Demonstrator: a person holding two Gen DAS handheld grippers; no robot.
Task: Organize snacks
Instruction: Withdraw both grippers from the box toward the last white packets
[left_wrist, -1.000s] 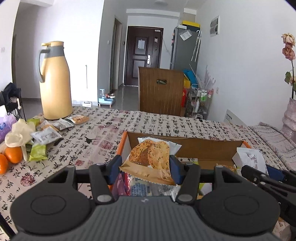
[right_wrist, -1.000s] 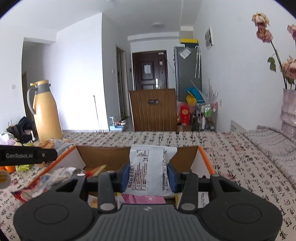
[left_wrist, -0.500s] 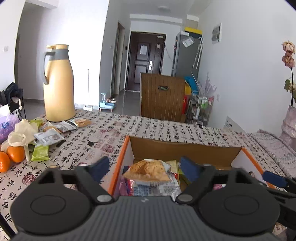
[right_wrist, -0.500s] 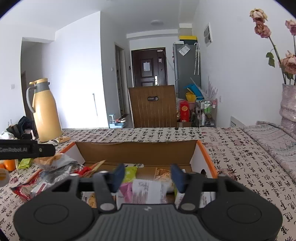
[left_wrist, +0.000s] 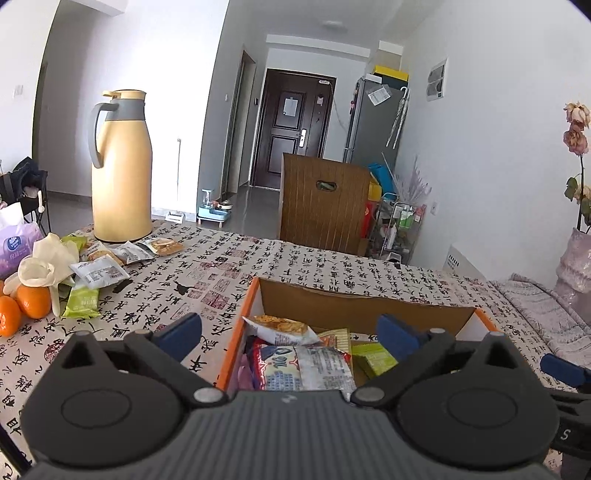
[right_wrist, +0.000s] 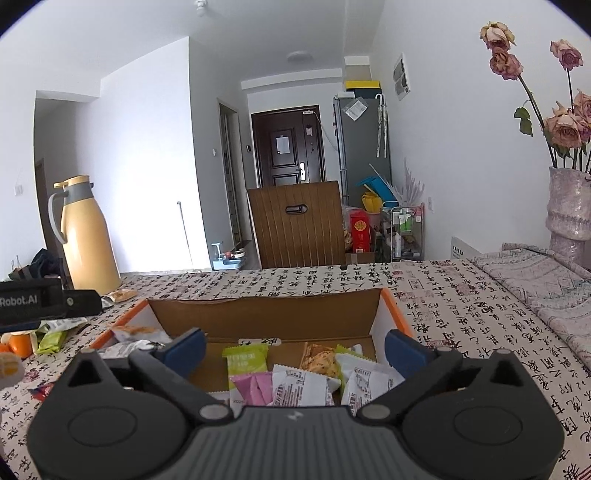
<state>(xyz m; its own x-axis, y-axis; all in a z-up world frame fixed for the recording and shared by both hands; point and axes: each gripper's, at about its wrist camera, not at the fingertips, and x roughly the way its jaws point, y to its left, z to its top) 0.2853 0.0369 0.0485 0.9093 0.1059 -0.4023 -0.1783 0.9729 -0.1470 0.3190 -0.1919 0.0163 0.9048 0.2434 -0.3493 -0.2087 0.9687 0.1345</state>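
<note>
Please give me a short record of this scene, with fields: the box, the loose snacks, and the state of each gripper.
box: cardboard box, open top, several snack packets inside
loose snacks: packets on the tablecloth near the yellow thermos and oranges
left gripper: open, jaws just opened, nothing held
right gripper: open, jaws just opened, nothing held

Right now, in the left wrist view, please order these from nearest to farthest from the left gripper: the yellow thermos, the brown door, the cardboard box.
1. cardboard box, directly under the open left gripper.
2. yellow thermos, far left on the table.
3. brown door, at the hallway's end.
</note>
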